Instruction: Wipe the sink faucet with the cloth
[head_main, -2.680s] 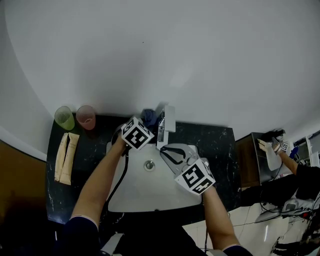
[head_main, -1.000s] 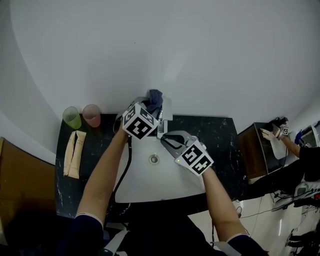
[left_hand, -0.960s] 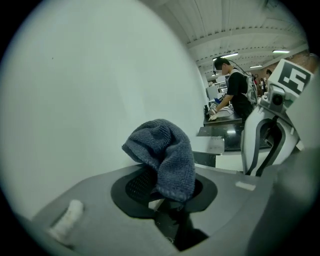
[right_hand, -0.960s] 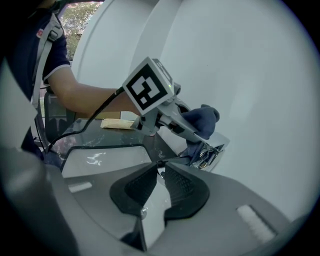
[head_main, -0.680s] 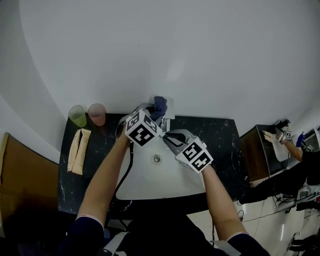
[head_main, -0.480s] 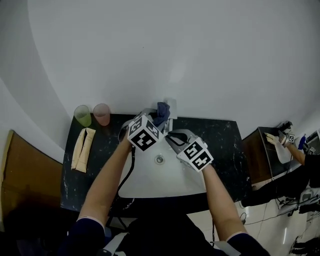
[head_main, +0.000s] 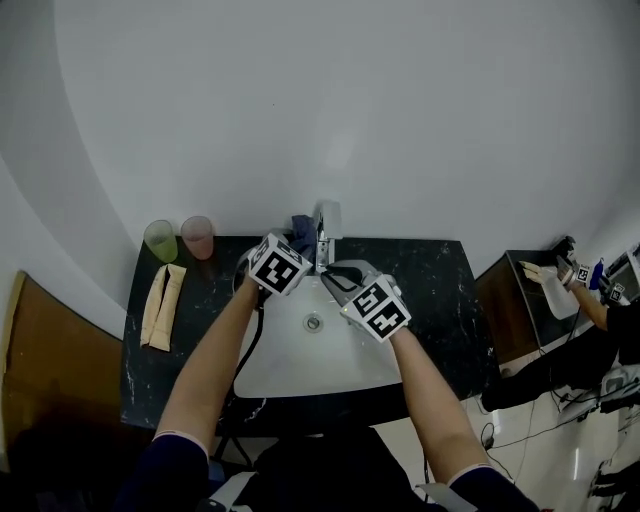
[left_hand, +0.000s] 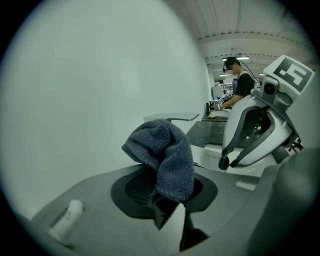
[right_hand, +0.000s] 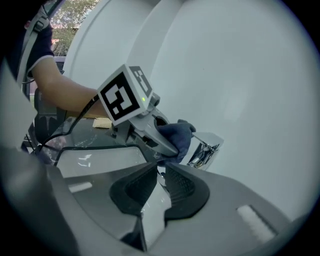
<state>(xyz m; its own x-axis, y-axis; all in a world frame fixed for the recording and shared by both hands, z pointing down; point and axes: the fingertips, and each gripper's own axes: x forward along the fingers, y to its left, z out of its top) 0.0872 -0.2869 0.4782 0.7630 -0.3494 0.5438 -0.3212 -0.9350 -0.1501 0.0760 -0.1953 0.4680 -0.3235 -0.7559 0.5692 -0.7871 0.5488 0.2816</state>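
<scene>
Over the last second the left gripper (left_hand: 164, 191) had come down from above the faucet (head_main: 324, 224), carrying the dark blue cloth (left_hand: 162, 160) with it. A second before, the cloth sat bunched on top of the faucet's flat head. Now it lay lower, against the faucet's left flank and just above the rear rim of the white sink (head_main: 300, 372). The gripper's jaws were clamped on the lower fold of the cloth, and the rest of it stood up in a loose hump ahead of the pads. In the right gripper view the cloth looked to be touching the chrome body just below the lever, though the exact line of contact was hidden behind the fabric. The right gripper (right_hand: 160, 182) had stayed where it was, over the basin on the faucet's right. Its jaws stood only a narrow gap apart with nothing between them. Taken together, this looked like one downward stroke of the wipe: the top had probably been passed over and the left side was now being worked. The spout and the right flank were probably still to be wiped.
</scene>
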